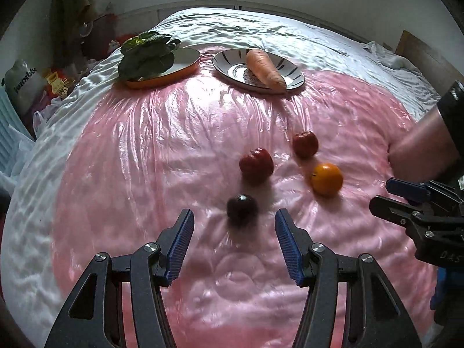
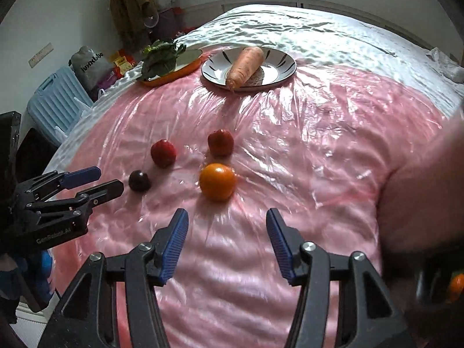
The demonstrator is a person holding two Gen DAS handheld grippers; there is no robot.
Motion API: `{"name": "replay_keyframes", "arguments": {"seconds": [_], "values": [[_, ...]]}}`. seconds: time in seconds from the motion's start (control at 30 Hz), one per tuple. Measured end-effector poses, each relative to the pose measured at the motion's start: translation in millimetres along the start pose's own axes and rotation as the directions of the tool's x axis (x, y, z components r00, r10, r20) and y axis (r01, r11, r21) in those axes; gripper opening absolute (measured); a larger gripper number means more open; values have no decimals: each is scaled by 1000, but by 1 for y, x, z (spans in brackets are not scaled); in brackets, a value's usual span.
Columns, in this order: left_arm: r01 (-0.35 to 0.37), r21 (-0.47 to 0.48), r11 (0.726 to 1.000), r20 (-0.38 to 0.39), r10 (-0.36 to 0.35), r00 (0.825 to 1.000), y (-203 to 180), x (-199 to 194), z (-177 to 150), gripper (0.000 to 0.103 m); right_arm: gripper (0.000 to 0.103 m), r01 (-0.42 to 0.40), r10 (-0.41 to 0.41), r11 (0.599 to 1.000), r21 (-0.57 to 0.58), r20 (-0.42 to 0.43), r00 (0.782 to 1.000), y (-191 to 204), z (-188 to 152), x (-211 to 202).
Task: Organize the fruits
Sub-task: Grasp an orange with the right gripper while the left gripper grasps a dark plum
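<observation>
Four loose fruits sit on a pink plastic sheet (image 1: 179, 150) spread over a white-sheeted bed (image 1: 261, 29): a dark purple round plum (image 1: 242, 208), a red apple-like fruit (image 1: 256, 166), a second red round fruit (image 1: 305, 144) and an orange round citrus (image 1: 327, 179). All four are near each other and none touch.

At the far edge of the pink sheet an orange-rimmed oval dish (image 1: 185, 66) holds a bunch of dark leafy greens (image 1: 148, 55). Just beside it a white plate with black streaks (image 1: 232, 63) carries one pale orange carrot (image 1: 265, 69).

The left gripper (image 1: 235, 226) has released jaws with nothing between them, and the plum lies just ahead of the tips. The right gripper (image 2: 226, 226) is also spread and empty, with the orange citrus just ahead of it. In the left wrist view the right gripper comes in from the right edge, with a bare forearm (image 1: 420, 150) above it.

Step in hand, as a judgement: approach before the first pick, with no fruit grasped yet. No fruit container is visible, so the destination cannot be told.

Next move likely calls for lowering each pair of jaws around its nearest fruit and centring the pads on it. Round fruit on slick, wrinkled plastic may roll if nudged.
</observation>
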State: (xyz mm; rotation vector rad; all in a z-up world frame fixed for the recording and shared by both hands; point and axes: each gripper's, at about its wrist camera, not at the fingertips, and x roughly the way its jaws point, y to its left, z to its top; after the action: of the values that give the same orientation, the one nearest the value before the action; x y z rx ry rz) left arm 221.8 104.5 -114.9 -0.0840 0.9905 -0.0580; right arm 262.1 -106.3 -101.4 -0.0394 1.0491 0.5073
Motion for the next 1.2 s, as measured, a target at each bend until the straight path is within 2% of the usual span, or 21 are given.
{"name": "replay_keyframes", "arguments": {"seconds": [0.43, 0.6, 0.9, 1.2], "values": [[14, 2, 1000, -24, -14, 1000, -5, 23, 1, 51, 103, -16, 16, 1000, -10, -18, 1000, -3, 14, 29], [21, 4, 1000, -35, -21, 999, -7, 29, -1, 40, 103, -26, 26, 1000, -15, -25, 999, -2, 16, 35], [19, 7, 1000, -48, -18, 999, -9, 38, -2, 28, 103, -40, 40, 999, -4, -37, 999, -4, 19, 49], [22, -6, 1000, -52, -23, 998, -4, 40, -3, 26, 103, -66, 65, 998, -6, -38, 997, -5, 27, 60]]}}
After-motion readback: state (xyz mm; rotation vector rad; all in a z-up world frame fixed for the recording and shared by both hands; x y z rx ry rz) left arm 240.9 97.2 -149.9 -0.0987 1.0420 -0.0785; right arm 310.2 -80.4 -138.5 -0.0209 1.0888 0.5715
